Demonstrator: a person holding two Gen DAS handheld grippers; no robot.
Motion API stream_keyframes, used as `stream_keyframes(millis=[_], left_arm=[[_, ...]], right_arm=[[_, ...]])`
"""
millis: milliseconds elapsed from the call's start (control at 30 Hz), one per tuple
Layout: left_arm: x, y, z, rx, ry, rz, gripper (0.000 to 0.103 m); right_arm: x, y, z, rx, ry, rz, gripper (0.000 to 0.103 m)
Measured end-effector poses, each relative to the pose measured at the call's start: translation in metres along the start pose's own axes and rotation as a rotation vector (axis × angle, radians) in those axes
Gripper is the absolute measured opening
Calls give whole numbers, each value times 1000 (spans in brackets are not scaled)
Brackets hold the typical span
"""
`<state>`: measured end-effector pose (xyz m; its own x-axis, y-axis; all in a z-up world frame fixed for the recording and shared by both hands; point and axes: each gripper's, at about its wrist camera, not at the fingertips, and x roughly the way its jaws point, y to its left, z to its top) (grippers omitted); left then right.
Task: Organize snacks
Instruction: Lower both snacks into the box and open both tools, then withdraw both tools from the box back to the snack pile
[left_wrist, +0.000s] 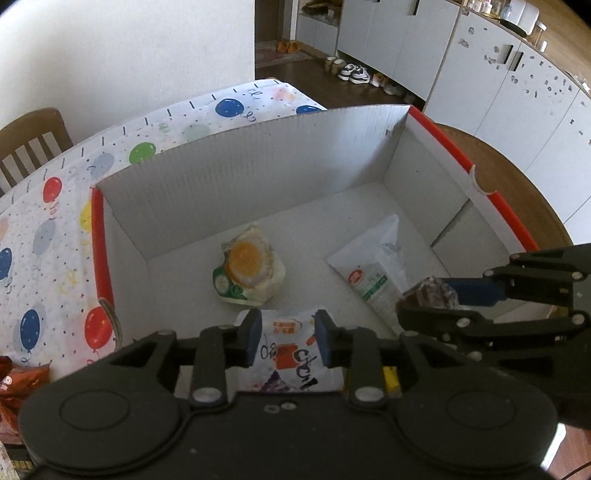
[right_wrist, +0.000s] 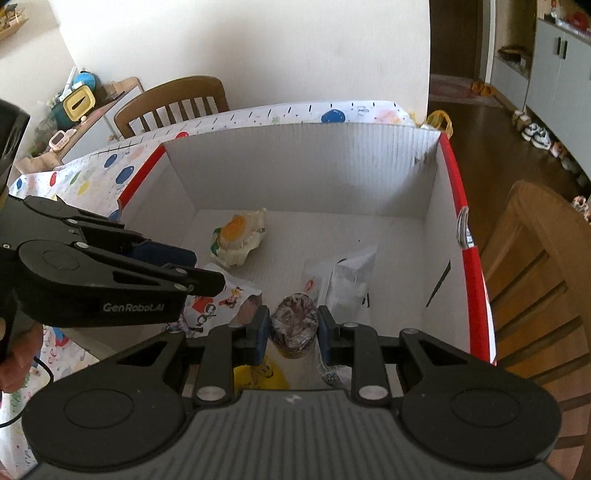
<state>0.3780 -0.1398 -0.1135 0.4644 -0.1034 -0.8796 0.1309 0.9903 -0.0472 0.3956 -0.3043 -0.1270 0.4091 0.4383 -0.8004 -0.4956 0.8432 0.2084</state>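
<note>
A white cardboard box with red rims (left_wrist: 236, 177) (right_wrist: 303, 166) stands on the table. Inside lie a pack with an orange egg picture (left_wrist: 249, 267) (right_wrist: 236, 236) and a white pouch (left_wrist: 376, 266) (right_wrist: 347, 277). My left gripper (left_wrist: 286, 341) (right_wrist: 199, 273) is shut on a white snack bag with red print (left_wrist: 291, 354) (right_wrist: 214, 306), held over the box's near side. My right gripper (right_wrist: 293, 332) (left_wrist: 428, 295) is shut on a small dark wrapped snack (right_wrist: 293, 326) (left_wrist: 436, 293), also above the box floor.
A balloon-print tablecloth (left_wrist: 48, 229) (right_wrist: 92, 173) covers the table left of the box. An orange snack bag (left_wrist: 18, 384) lies at the left edge. A yellow pack (right_wrist: 262, 373) lies under the right gripper. Wooden chairs (right_wrist: 173, 99) (right_wrist: 543, 266) stand around.
</note>
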Motion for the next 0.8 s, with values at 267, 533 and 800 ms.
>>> stream_keyframes(millis=[267, 533, 800], left_arm=[[-16, 1, -5, 5, -58, 31, 69], [-43, 11, -12, -35, -115, 22, 73], [-79, 17, -26, -39, -198, 15, 78]], right_arm=[[-6, -5, -2, 50, 1, 21, 49], [-33, -2, -3, 38, -52, 13, 74], [-65, 17, -7, 14, -128, 6, 87]])
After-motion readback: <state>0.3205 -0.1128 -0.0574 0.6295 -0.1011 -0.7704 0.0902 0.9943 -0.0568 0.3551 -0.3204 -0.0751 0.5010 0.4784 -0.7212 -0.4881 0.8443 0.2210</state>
